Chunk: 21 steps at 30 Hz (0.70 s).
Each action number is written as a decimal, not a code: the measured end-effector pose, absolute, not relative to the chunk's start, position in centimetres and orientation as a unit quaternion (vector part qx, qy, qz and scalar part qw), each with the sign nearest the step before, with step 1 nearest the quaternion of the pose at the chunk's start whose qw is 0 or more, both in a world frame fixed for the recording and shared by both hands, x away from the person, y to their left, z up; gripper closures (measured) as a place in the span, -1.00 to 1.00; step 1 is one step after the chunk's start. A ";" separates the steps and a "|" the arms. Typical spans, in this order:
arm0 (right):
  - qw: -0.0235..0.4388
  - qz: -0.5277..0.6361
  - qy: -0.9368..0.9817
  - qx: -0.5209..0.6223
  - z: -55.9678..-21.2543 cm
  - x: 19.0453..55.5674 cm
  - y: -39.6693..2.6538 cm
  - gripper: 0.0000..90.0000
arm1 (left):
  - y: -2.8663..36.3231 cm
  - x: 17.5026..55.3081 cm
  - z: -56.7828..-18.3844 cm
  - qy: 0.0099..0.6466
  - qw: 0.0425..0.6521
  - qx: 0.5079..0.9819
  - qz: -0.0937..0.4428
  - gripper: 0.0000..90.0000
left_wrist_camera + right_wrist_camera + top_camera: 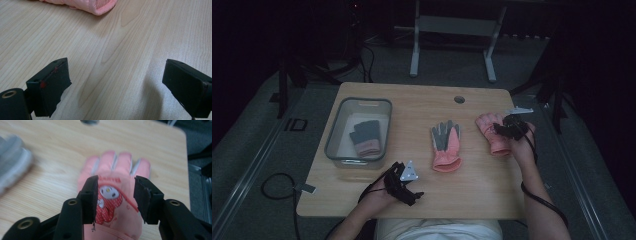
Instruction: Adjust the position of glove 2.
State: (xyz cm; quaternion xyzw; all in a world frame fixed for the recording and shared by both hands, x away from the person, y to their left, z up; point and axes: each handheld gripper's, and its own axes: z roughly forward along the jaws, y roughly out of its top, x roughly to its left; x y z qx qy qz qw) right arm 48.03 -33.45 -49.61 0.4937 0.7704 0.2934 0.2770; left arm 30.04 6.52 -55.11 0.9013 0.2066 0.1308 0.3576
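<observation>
Seen from the high view: right gripper [511, 127] over a pink glove [493, 136] near the worktop's [422, 102] right edge, second pink glove [446, 146] at centre, dark pair in a clear bin [358, 131] at left. From the right gripper view: fingers [91, 197] spread, astride the glove's cartoon patch [109, 203], not pinching. Left gripper [116, 86]: fingers wide apart above bare wood.
</observation>
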 end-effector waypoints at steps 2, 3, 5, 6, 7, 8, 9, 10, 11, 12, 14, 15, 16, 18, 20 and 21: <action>0.269 0.283 0.777 0.494 -50.6 48.3 -33.4 0.14 | 6.5 30.0 -55.2 0.205 0.354 0.902 0.136 -0.84; 0.268 0.272 0.781 0.494 -51.2 48.5 -33.3 0.13 | 6.6 30.0 -55.2 0.205 0.352 0.903 0.135 -0.84; 0.272 0.266 0.783 0.493 -51.9 48.5 -33.2 0.17 | 6.7 30.1 -55.2 0.207 0.354 0.903 0.131 -0.84; 0.274 0.264 0.783 0.492 -52.1 48.5 -33.2 0.18 | 6.7 30.1 -55.2 0.208 0.355 0.902 0.129 -0.84; 0.278 0.261 0.784 0.491 -52.3 48.5 -33.1 0.21 | 6.7 30.1 -55.2 0.207 0.357 0.902 0.128 -0.84; 0.278 0.261 0.783 0.492 -52.5 48.5 -33.1 0.25 | 6.7 30.0 -55.2 0.207 0.357 0.902 0.127 -0.84; 0.276 0.262 0.782 0.494 -52.7 48.6 -33.0 0.29 | 6.7 30.0 -55.1 0.206 0.357 0.902 0.128 -0.84; 0.274 0.265 0.780 0.496 -52.8 48.6 -33.1 0.34 | 6.7 29.9 -55.1 0.205 0.356 0.902 0.131 -0.84; 0.271 0.269 0.777 0.501 -52.8 48.6 -33.1 0.39 | 6.7 29.9 -55.1 0.202 0.352 0.904 0.133 -0.84; 0.271 0.269 0.775 0.503 -52.9 48.6 -33.1 0.45 | 6.7 29.9 -55.1 0.200 0.350 0.905 0.134 -0.84; 0.271 0.267 0.775 0.504 -52.9 48.5 -32.9 0.64 | 6.7 29.9 -55.1 0.200 0.351 0.905 0.133 -0.84; 0.275 0.264 0.775 0.505 -52.8 48.4 -32.8 0.74 | 6.7 29.9 -55.1 0.201 0.351 0.905 0.132 -0.84; 0.274 0.265 0.771 0.510 -52.7 48.4 -32.8 0.79 | 6.7 29.9 -55.1 0.201 0.352 0.905 0.132 -0.84; 0.277 0.264 0.761 0.524 -52.2 48.2 -32.7 0.86 | 6.7 29.9 -55.1 0.202 0.355 0.904 0.130 -0.84; 0.277 0.268 0.755 0.531 -51.5 47.9 -32.5 0.89 | 6.7 30.0 -55.1 0.202 0.354 0.904 0.130 -0.84; 0.277 0.271 0.753 0.532 -51.0 47.6 -32.3 0.89 | 6.7 29.9 -55.2 0.204 0.355 0.903 0.130 -0.84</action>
